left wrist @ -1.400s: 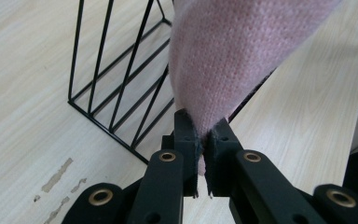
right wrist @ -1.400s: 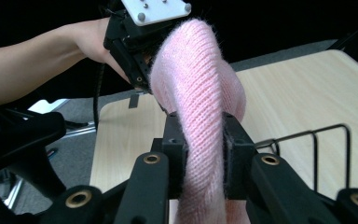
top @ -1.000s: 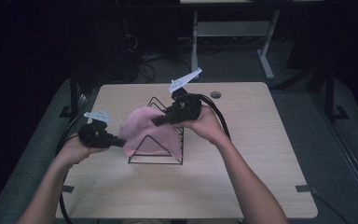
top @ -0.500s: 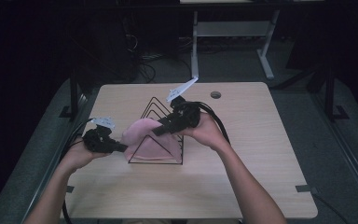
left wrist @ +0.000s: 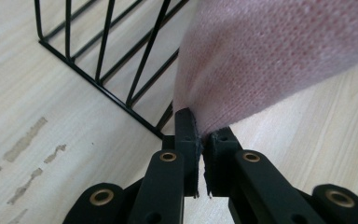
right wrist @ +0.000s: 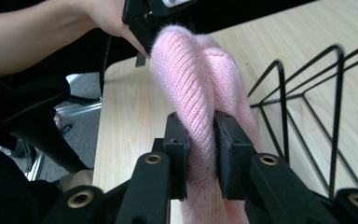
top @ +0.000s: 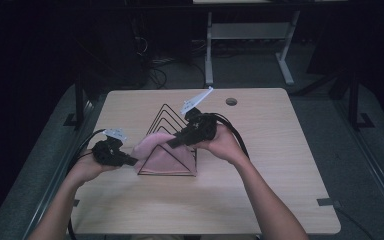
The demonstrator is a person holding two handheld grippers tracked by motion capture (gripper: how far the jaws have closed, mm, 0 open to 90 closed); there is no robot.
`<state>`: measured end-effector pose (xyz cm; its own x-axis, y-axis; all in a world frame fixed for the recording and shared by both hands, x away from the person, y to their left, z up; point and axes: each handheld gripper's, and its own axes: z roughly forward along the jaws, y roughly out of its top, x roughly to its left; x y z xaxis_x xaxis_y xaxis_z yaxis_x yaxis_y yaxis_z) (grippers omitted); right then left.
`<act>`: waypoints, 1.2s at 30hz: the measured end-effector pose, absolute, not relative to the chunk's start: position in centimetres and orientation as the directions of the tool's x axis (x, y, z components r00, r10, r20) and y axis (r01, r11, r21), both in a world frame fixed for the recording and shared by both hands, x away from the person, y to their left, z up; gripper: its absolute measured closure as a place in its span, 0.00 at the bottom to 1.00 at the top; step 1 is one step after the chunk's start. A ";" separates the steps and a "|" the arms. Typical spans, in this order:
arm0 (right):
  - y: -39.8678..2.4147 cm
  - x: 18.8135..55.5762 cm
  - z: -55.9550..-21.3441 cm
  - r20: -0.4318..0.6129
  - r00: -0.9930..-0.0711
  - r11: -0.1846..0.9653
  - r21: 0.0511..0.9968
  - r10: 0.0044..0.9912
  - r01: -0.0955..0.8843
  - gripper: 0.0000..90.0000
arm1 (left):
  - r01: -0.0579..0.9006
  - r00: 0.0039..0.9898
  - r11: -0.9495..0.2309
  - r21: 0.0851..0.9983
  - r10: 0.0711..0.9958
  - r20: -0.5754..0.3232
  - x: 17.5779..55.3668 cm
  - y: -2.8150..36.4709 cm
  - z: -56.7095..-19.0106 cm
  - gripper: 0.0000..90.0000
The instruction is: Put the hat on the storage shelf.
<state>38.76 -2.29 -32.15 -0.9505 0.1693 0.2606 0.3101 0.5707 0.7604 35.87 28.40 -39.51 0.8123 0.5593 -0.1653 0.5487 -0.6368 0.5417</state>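
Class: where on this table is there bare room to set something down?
Free: the near strip of table between the forearms, and the right side past the hole. Crowded: the middle, around the wire rack, pink cloth and both hand-held grippers.

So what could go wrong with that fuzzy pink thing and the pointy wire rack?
The soft pink knitted cloth drapes over the black triangular wire rack, so its loose yarn might snag on a wire. The left gripper pinches only a thin edge, which could slip free. The right gripper is clamped on a thick fold; if both pull apart, the light rack might tip or slide on the wooden table.
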 end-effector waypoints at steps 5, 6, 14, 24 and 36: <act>-2.6 38.8 -32.2 0.281 -0.946 0.556 0.766 0.162 0.323 0.76 | 0.553 0.810 -0.639 0.535 0.562 -0.166 35.8 28.5 -39.9 0.95; -2.7 38.8 -32.2 0.282 -0.946 0.554 0.768 0.161 0.323 0.77 | 0.553 0.810 -0.639 0.535 0.562 -0.165 35.9 28.5 -39.9 0.95; -3.0 38.7 -32.8 0.271 -0.949 0.565 0.762 0.164 0.315 0.91 | 0.558 0.807 -0.647 0.519 0.569 -0.157 36.0 28.5 -40.1 0.96; -3.1 38.7 -33.3 0.278 -0.949 0.553 0.772 0.150 0.313 0.91 | 0.557 0.809 -0.652 0.514 0.567 -0.157 36.2 28.4 -40.3 0.96; -5.1 38.9 -33.0 0.325 -0.929 0.502 0.782 0.179 0.370 0.69 | 0.541 0.812 -0.636 0.550 0.565 -0.146 35.5 28.8 -39.6 0.86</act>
<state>38.89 -5.07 -33.04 -0.9287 0.1787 0.3249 0.3700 0.5018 0.7819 35.55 28.79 -39.58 0.8123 0.5648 -0.1459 0.5411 -0.6360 0.5502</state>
